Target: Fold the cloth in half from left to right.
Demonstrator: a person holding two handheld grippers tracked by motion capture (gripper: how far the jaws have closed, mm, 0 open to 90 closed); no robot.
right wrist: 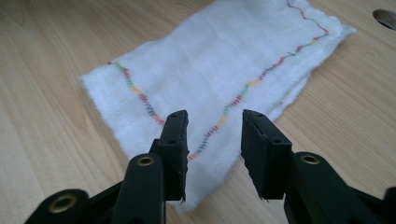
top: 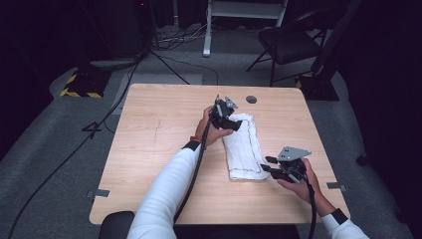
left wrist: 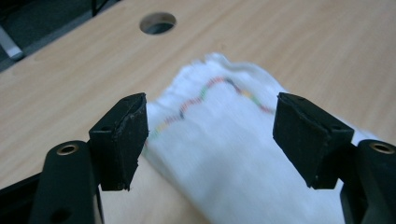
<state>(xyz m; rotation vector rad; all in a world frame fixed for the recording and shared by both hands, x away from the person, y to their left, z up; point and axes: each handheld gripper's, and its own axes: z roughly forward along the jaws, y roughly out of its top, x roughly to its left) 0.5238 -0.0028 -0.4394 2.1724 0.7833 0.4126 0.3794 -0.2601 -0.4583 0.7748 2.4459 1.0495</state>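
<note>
A folded white cloth with a multicoloured stitched border lies flat on the wooden table, right of centre, its long axis running from the far side toward the person. A round cable hole sits in the tabletop just beyond the cloth's far end.

The left gripper is held at the far end of the cloth, with the person's left hand wrapped around its body. In the left gripper view its jaws stand wide apart, one on either side of the cloth's far end, and the pads do not press on the fabric. Nothing is held.

The right gripper is held at the near right corner of the cloth, gripped by the right hand. In the right gripper view its jaws stand partly open above the near corner of the cloth, with a clear gap between the pads. No fabric is clamped between them.

A black cable trails from the left gripper along the white sleeve. A folding chair stands on the floor beyond the table.
</note>
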